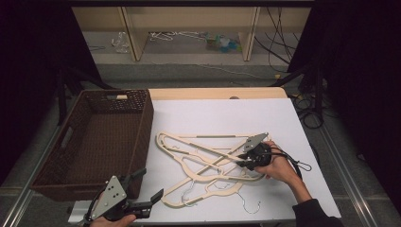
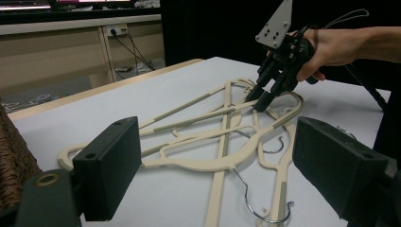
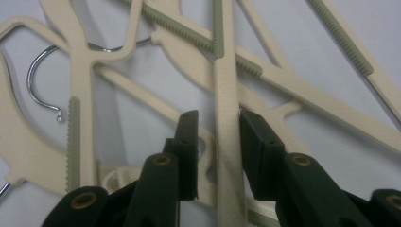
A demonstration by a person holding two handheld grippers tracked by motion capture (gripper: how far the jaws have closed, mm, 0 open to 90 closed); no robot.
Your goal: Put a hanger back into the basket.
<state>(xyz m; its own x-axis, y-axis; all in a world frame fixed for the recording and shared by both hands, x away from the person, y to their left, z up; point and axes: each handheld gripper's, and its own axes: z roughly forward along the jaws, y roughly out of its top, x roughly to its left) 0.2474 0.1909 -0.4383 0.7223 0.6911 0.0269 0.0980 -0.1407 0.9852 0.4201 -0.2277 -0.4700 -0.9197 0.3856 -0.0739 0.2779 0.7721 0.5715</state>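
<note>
While your right gripper (image 3: 215, 142) straddles one bar of the cream plastic hanger pile (image 1: 208, 163) on the white table (image 1: 283, 118), its jaws stand narrowly apart beside the bar, not clearly pressing it. That bar's long axis runs straight away between the jaws. Your right hand is much nearer; the left gripper (image 1: 142, 187) waits open near the brown wicker basket (image 1: 94, 137). Hangers lie crossed, chrome hooks showing.
</note>
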